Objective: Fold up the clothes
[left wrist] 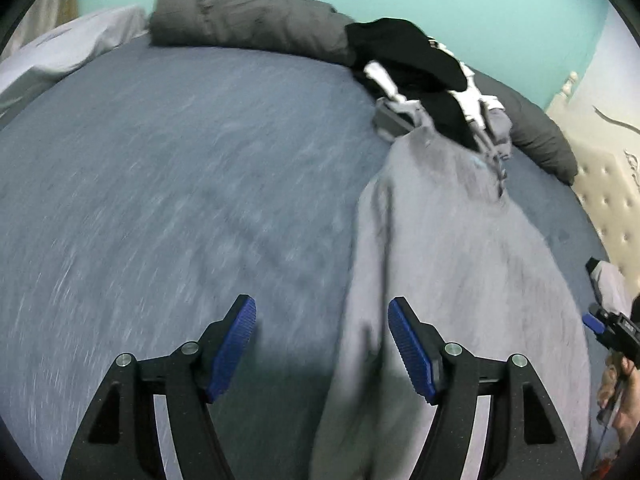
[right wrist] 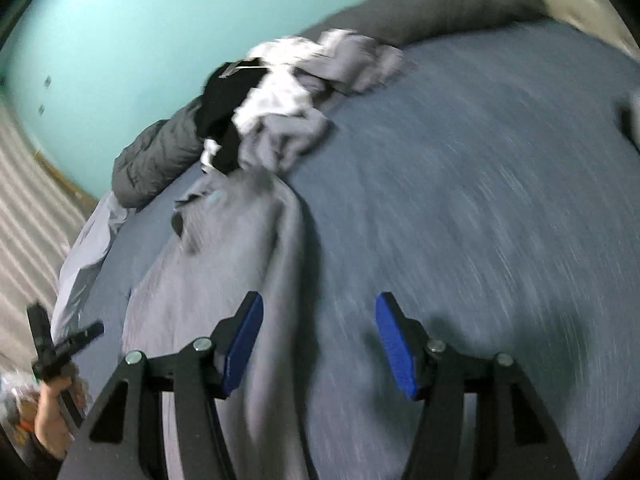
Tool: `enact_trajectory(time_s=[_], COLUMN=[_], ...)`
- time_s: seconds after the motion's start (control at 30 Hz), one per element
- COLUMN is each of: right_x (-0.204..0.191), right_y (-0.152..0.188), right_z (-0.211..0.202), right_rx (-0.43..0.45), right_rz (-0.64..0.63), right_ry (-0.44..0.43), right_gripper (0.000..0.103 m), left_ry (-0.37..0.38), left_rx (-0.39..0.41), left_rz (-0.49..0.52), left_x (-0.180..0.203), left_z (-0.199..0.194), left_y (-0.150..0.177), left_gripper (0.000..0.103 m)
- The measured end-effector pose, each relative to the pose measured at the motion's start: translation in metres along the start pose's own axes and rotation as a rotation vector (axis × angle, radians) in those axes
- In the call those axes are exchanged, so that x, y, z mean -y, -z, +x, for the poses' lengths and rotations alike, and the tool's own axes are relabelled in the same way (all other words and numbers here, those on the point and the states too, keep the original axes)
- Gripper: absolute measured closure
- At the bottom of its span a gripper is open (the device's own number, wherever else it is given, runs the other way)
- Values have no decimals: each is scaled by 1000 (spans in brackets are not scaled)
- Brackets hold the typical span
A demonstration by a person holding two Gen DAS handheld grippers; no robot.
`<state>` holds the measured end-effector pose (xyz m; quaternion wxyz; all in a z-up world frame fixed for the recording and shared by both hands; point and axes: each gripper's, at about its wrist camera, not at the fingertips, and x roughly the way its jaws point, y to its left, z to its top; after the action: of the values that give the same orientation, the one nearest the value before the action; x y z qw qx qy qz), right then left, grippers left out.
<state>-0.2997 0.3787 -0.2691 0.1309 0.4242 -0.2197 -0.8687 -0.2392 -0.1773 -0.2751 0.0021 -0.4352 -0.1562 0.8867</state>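
A light grey garment lies stretched lengthwise on the blue bed sheet, its collar end toward the far clothes pile. My left gripper hovers open over its near left edge, the right pad above the cloth and the left pad above bare sheet. In the right wrist view the same garment runs along the left, and my right gripper is open over its right edge with nothing between the pads. Each view shows the other gripper at its border: the right one, the left one, each held by a hand.
A pile of black, white and grey clothes sits at the far edge against a rolled dark grey duvet. A small grey item lies near the padded cream headboard. A turquoise wall stands behind.
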Motion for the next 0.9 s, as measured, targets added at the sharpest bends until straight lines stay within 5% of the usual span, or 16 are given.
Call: enact_trajectory(time_s=[0.23,0.57,0.67,0.9], right_x=[13,-3,-4,-5], right_y=[65,126,140,153], right_z=[-33,-59,-66,-77], right_rx=[-39,-33,14,104], right_rz=[81,64,83,69], right_ry=[8,27,31,60], right_gripper=[43,43,43,43], left_ry=[15,74,96,78], left_rx=[-25,-85,-103,-130], left_rz=[-120,-55,-42,-2], left_x=[-34,-19,-14,-1], left_z=[-24,-22,-21,-15], left_y=[65,85,89,96], left_gripper=[31,31,39,75])
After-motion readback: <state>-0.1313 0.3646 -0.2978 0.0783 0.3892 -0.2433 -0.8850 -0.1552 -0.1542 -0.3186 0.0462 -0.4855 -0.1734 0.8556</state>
